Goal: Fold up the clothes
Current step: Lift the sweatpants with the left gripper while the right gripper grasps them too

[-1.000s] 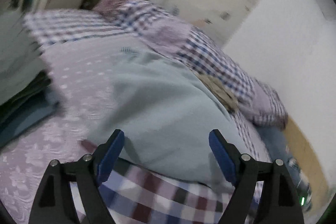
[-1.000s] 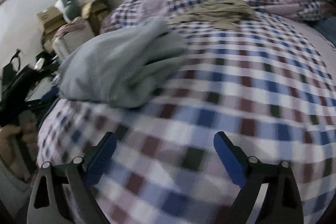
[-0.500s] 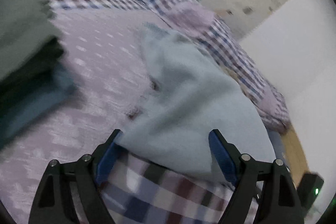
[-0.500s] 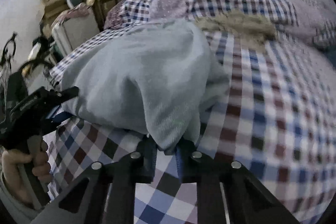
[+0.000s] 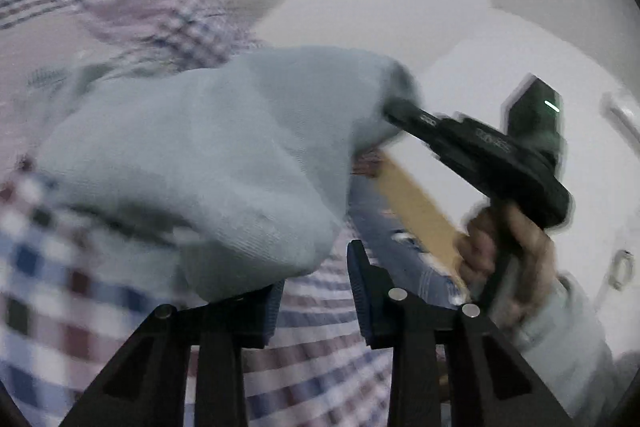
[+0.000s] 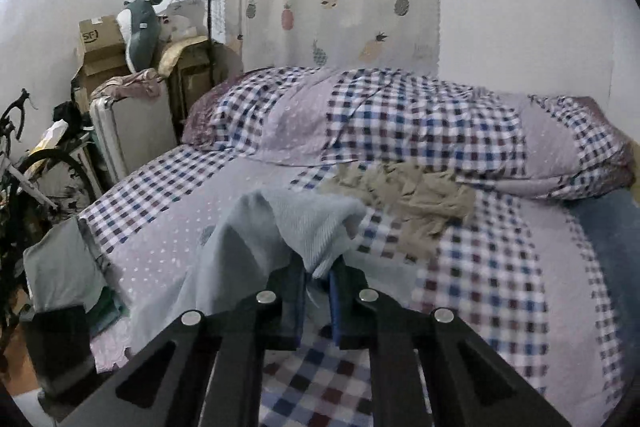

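Note:
A light blue-grey garment (image 5: 200, 155) hangs lifted over the checked bed. My right gripper (image 6: 318, 291) is shut on a bunched edge of the garment (image 6: 304, 223), which drapes down to the left. In the left wrist view the right gripper (image 5: 394, 107) pinches the cloth's upper right corner, held by a person's hand (image 5: 500, 255). My left gripper (image 5: 314, 291) sits under the lower edge of the cloth. Its jaws are narrowed but apart, with checked sheet showing through the gap. The cloth rests over the left finger (image 5: 268, 311).
A crumpled beige garment (image 6: 404, 199) and a blue one (image 6: 604, 227) lie on the bed cover (image 6: 500, 287), below a bunched duvet (image 6: 400, 123). Folded clothes (image 6: 60, 267) sit at the left bed edge. A suitcase (image 6: 132, 131), boxes (image 6: 100, 47) and a bicycle (image 6: 24, 163) stand beyond.
My right gripper shut on the garment's edge and lifted it off the bed. My left gripper's jaws narrowed and moved right, under the raised cloth.

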Available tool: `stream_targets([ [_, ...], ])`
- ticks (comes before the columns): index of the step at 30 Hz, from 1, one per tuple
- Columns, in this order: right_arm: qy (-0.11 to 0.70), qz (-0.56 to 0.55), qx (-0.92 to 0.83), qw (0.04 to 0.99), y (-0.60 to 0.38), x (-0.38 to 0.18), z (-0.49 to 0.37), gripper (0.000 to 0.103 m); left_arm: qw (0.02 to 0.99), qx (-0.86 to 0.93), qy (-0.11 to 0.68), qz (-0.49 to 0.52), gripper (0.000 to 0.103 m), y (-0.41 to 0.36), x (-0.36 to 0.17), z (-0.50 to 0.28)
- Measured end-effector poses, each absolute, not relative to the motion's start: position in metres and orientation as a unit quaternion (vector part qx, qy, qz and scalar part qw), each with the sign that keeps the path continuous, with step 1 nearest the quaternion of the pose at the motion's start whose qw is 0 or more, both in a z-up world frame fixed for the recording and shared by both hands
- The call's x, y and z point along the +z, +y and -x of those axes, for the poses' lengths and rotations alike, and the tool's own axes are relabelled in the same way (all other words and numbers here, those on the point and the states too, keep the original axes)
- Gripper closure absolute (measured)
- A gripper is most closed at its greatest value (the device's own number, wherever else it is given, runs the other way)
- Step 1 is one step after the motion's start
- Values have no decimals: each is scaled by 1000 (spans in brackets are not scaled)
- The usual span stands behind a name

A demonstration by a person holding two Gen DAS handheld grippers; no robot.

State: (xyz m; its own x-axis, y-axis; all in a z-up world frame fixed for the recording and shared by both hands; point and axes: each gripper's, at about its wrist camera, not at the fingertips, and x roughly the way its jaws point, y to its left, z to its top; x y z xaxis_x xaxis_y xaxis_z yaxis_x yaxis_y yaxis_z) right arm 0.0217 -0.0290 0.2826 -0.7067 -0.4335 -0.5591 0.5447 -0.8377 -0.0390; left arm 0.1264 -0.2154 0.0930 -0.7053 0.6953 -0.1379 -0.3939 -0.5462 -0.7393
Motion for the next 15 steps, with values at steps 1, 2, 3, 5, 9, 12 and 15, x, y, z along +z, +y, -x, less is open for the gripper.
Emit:
stream_targets([
  [1, 108, -284, -919, 253, -25, 284, -17, 91, 342, 846, -349, 214, 65, -205, 96, -125],
  [2, 116, -294, -919, 236, -21, 282, -14, 88, 365, 837, -342, 221, 58, -192, 98, -123],
  [3, 123, -307, -919, 216, -16, 276, -9, 83, 377, 835, -326, 234, 40, -178, 98, -120],
  [5, 137, -323, -919, 177, -6, 262, -4, 76, 380, 840, -283, 266, 23, -153, 93, -111],
  [9, 123, -323, -929, 134, 22, 243, -8, 39, 369, 825, -276, 328, 21, -146, 73, -89],
  [12, 104, -327, -928, 143, 27, 237, -10, 31, 370, 815, -303, 329, 21, -160, 72, -76],
  [15, 108, -324, -927, 153, 18, 238, -8, 28, 373, 810, -322, 319, 21, -174, 81, -77],
])
